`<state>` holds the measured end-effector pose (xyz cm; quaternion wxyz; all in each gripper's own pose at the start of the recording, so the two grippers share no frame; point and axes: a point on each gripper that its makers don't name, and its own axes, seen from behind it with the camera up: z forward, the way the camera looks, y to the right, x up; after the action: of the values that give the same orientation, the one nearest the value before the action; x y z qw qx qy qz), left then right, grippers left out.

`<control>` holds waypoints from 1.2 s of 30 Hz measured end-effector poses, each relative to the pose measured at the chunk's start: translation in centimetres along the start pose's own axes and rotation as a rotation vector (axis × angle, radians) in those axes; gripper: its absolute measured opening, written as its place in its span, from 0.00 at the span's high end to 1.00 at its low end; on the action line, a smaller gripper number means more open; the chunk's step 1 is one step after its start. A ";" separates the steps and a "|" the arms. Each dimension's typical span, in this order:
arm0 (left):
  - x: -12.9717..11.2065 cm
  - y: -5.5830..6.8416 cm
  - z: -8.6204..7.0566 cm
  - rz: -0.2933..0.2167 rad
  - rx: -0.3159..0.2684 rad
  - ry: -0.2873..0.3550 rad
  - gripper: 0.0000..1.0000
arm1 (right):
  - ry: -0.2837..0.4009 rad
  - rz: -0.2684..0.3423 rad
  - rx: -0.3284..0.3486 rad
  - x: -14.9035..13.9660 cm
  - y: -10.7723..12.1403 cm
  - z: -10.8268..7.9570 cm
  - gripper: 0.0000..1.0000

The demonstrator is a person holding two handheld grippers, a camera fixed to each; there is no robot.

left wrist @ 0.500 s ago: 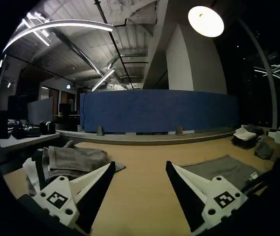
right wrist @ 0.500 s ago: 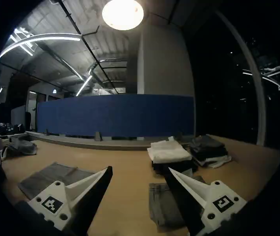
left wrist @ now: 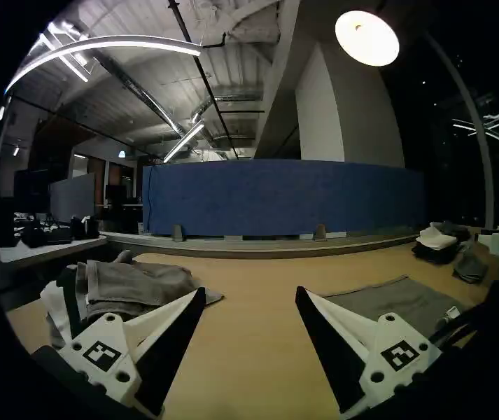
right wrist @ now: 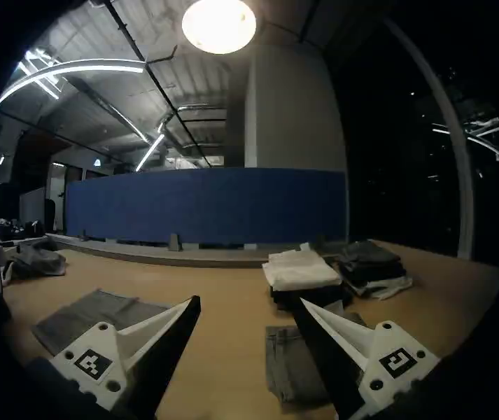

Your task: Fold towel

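Both the left gripper [left wrist: 249, 290] and the right gripper [right wrist: 246, 299] are spread wide and hold nothing. The flat grey cloth towel [left wrist: 396, 297] lies on the light wooden worktop [left wrist: 270, 276], ahead, between them.

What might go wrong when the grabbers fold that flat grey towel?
The flat grey towel lies thin on the table, so the open left gripper and right gripper might miss its edge or just slide it. The folded stacks sit near the right gripper; a wide swing may knock them over.
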<state>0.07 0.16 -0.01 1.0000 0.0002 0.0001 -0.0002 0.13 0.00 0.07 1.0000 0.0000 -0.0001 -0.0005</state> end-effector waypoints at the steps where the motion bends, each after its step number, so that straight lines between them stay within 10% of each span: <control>1: 0.0 0.0 0.0 0.000 0.000 0.000 0.05 | 0.000 0.000 0.000 0.0 0.0 0.0 0.00; 36: 0.4 0.2 0.2 0.007 -0.001 -0.005 0.05 | -0.027 -0.016 -0.003 0.0 -0.1 -0.3 0.00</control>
<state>0.45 0.37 0.18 1.0000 -0.0005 -0.0026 0.0035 0.18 -0.11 -0.22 0.9999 -0.0017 -0.0134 -0.0087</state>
